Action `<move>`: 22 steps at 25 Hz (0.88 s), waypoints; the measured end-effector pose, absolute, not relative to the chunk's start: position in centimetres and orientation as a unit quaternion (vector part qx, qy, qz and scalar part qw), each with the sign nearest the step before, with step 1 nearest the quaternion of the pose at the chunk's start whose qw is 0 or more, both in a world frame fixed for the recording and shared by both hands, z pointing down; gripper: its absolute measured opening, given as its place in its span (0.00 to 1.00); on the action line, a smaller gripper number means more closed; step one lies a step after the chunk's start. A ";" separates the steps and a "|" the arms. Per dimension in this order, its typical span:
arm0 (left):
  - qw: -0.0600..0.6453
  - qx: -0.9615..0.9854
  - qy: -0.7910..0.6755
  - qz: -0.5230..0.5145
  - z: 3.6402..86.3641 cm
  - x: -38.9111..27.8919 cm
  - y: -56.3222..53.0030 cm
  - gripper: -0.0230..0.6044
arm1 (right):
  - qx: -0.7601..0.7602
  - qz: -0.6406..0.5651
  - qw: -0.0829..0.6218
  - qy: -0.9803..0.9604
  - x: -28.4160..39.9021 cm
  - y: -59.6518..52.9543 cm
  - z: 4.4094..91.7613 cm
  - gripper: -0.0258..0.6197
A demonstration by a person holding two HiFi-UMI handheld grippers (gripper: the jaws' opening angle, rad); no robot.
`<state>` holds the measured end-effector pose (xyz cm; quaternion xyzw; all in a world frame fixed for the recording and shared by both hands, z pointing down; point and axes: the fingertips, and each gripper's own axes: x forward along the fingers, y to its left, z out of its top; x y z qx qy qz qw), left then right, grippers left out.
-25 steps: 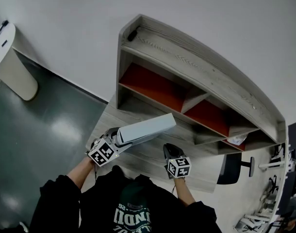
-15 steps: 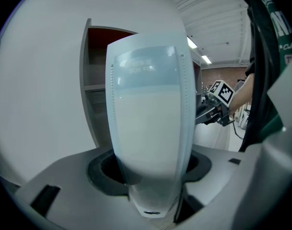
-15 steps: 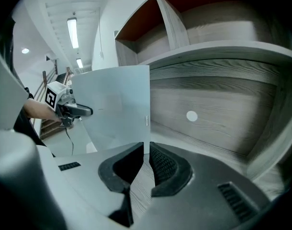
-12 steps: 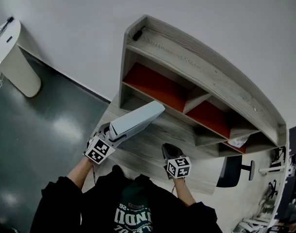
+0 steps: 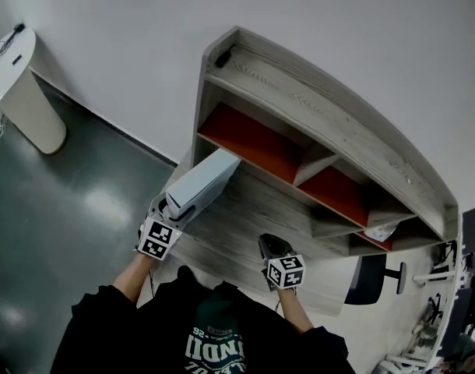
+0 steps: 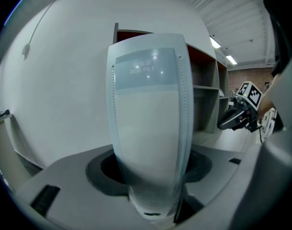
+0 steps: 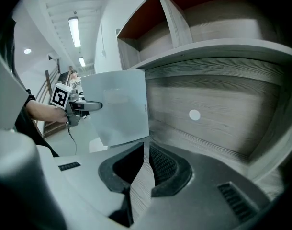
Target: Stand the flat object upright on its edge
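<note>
The flat object [image 5: 200, 184] is a pale blue-grey slab. My left gripper [image 5: 177, 209] is shut on its near end and holds it in the air over the left part of the desk top [image 5: 245, 236]. Its far end points at the left end of the shelf unit [image 5: 315, 107]. In the left gripper view the slab [image 6: 148, 128] fills the space between the jaws [image 6: 153, 178]. The right gripper view shows its broad face [image 7: 118, 107] turned sideways. My right gripper [image 5: 272, 245] hangs shut over the desk with nothing in it [image 7: 147, 164].
The grey wood shelf unit has red-backed compartments [image 5: 249, 135]; a white item [image 5: 381, 227] lies in the lower right one. A white pedestal [image 5: 23, 92] stands on the dark floor at left. An office chair [image 5: 374, 269] is at the desk's right end.
The left gripper has swung the slab from pointing right across the desk to pointing up at the shelf's left end, and moved a little left. The right gripper has stayed in place.
</note>
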<state>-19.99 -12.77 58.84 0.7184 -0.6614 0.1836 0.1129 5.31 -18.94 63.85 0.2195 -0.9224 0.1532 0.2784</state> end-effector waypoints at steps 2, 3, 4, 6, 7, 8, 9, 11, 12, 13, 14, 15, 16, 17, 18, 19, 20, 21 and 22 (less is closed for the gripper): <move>0.115 0.704 -0.678 0.180 58.9 -20.6 -13.0 0.48 | 0.218 0.153 0.280 -0.922 5.3 -19.0 63.9 0.13; 0.116 0.697 -0.685 0.178 59.0 -20.9 -13.1 0.48 | 0.217 0.153 0.281 -0.922 5.2 -19.0 63.9 0.13; 0.116 0.690 -0.692 0.175 59.1 -21.1 -13.2 0.48 | 0.215 0.152 0.282 -0.923 5.2 -19.1 63.9 0.13; 0.119 0.678 -0.705 0.169 59.2 -21.6 -13.4 0.48 | 0.214 0.151 0.284 -0.922 5.2 -19.1 64.0 0.13; 0.120 0.672 -0.711 0.166 59.3 -21.9 -13.5 0.48 | 0.213 0.151 0.286 -0.922 5.2 -19.1 64.0 0.13; 0.120 0.666 -0.718 0.164 59.3 -22.1 -13.6 0.48 | 0.213 0.152 0.287 -0.922 5.2 -19.2 64.1 0.13; 0.121 0.660 -0.724 0.162 59.4 -22.2 -13.7 0.48 | 0.213 0.152 0.288 -0.921 5.3 -19.2 64.2 0.13; 0.121 0.646 -0.737 0.160 59.5 -22.5 -14.1 0.48 | 0.213 0.153 0.291 -0.920 5.5 -19.3 64.4 0.13; 0.120 0.639 -0.743 0.160 59.5 -22.7 -14.2 0.48 | 0.212 0.154 0.293 -0.920 5.6 -19.4 64.5 0.13; 0.118 0.633 -0.748 0.159 59.4 -22.8 -14.4 0.48 | 0.212 0.156 0.294 -0.919 5.7 -19.4 64.6 0.13; 0.118 0.628 -0.753 0.158 59.4 -22.9 -14.6 0.48 | 0.212 0.157 0.295 -0.918 5.8 -19.5 64.6 0.13; 0.121 0.622 -0.757 0.156 59.5 -23.0 -14.8 0.48 | 0.212 0.158 0.295 -0.918 5.9 -19.5 64.7 0.13; 0.125 0.617 -0.761 0.153 59.6 -23.1 -14.9 0.48 | 0.212 0.158 0.296 -0.918 6.0 -19.6 64.7 0.13; 0.128 0.613 -0.765 0.151 59.7 -23.2 -15.0 0.49 | 0.212 0.159 0.297 -0.918 6.1 -19.7 64.7 0.13; 0.130 0.610 -0.768 0.148 59.7 -23.3 -15.2 0.49 | 0.212 0.159 0.298 -0.917 6.2 -19.8 64.8 0.13; 0.131 0.608 -0.770 0.147 59.8 -23.4 -15.3 0.49 | 0.211 0.160 0.299 -0.917 6.3 -19.9 64.8 0.13; 0.131 0.606 -0.771 0.146 59.8 -23.5 -15.5 0.49 | 0.211 0.161 0.300 -0.916 6.4 -19.9 64.9 0.13; 0.131 0.604 -0.772 0.146 59.8 -23.5 -15.6 0.49 | 0.211 0.162 0.300 -0.916 6.4 -20.0 64.9 0.13; 0.131 0.603 -0.773 0.146 59.9 -23.5 -15.8 0.49 | 0.211 0.162 0.301 -0.916 6.5 -20.1 65.0 0.13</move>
